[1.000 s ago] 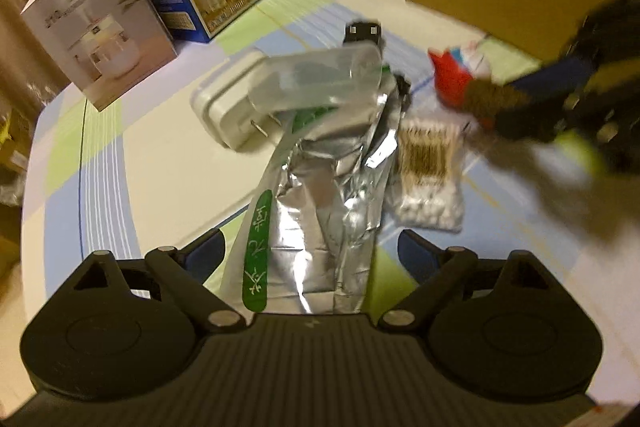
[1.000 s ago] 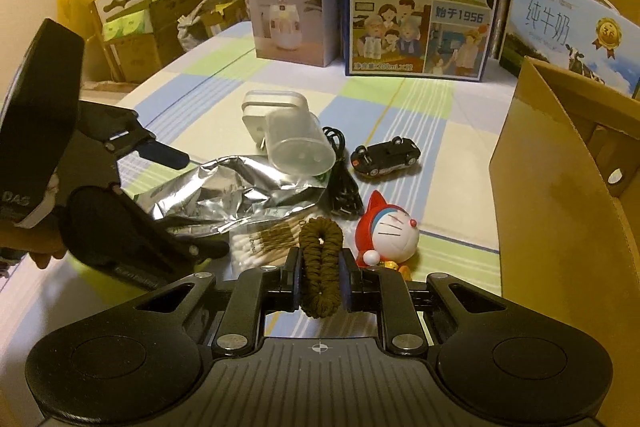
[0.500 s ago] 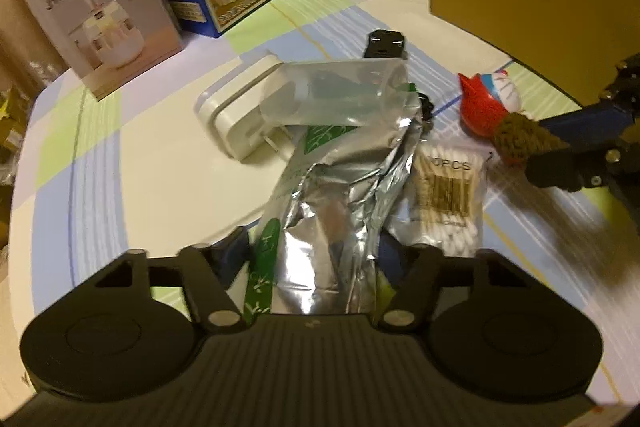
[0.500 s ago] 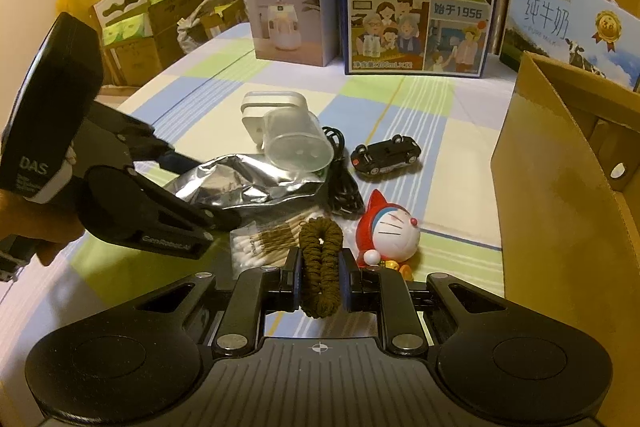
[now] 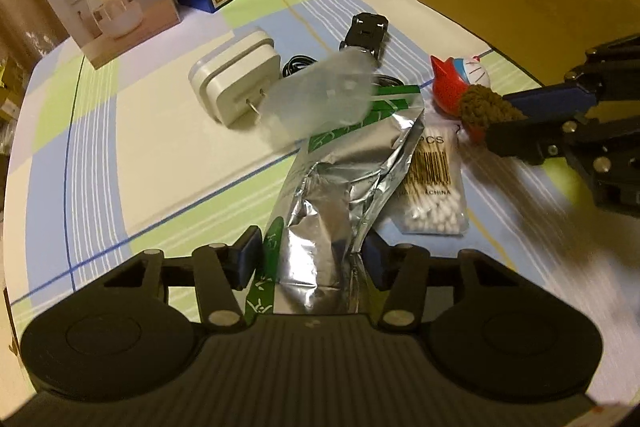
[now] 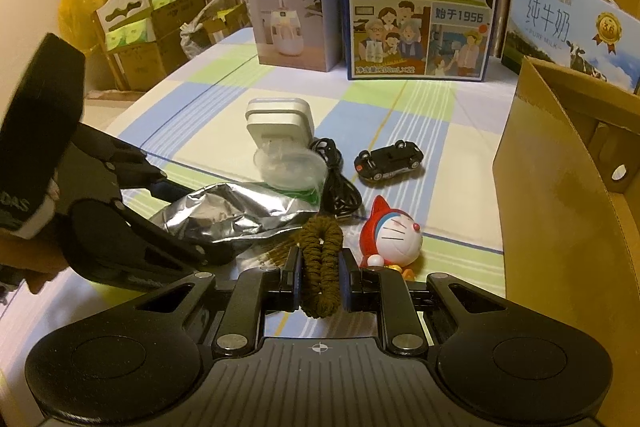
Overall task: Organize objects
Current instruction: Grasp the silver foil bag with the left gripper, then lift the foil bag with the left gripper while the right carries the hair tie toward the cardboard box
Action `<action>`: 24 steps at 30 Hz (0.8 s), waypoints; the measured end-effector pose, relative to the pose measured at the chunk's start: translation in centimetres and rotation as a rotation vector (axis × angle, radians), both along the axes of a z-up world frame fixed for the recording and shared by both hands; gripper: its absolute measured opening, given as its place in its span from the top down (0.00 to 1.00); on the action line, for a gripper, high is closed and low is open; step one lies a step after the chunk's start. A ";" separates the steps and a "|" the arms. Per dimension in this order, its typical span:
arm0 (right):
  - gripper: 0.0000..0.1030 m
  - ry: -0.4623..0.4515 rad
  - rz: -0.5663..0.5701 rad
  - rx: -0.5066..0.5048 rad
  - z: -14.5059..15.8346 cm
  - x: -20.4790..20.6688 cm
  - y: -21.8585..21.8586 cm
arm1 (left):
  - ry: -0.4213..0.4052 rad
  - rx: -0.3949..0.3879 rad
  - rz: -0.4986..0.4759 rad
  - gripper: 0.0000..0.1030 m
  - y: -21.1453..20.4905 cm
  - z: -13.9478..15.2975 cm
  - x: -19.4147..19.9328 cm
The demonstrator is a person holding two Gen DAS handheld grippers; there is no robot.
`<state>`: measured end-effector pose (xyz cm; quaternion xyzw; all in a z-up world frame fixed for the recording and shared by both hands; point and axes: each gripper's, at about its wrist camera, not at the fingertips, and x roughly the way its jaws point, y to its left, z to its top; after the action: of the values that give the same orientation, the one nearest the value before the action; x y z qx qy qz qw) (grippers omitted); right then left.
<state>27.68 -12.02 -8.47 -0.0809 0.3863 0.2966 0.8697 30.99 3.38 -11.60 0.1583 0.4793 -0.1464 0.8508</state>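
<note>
silver foil pouch [image 5: 340,203] sits pinched in your left claw [image 5: 312,259], a clear cup [image 5: 316,99] riding its far end; your right claw [image 6: 320,281] squeezes a brown hair tie [image 6: 320,267]. you're mid-pickup: next, carry both to the cardboard box [image 6: 560,195], keeping the pouch level.

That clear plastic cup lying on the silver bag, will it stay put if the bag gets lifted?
Probably not. The clear plastic cup lies on its side on the foil pouch, so it may roll. It looks thin and light. The left gripper grips the crinkly, floppy pouch, which would likely sag and tip it off.
</note>
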 end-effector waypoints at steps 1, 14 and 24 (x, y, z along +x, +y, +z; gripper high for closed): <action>0.85 0.001 -0.002 0.002 0.0 0.0 0.0 | -0.004 0.004 -0.005 0.48 -0.1 -0.2 0.1; 0.85 -0.020 -0.032 0.020 1.1 -0.5 -0.7 | 0.017 -0.098 0.086 0.58 0.0 0.9 -0.9; 0.85 -0.034 -0.065 0.024 1.6 -0.7 -1.4 | -0.017 -0.203 0.174 0.58 -0.2 2.9 -2.9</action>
<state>26.95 -13.43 -6.82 -0.0628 0.3701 0.2711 0.8863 28.06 3.20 -8.75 0.0305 0.4669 -0.1183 0.8758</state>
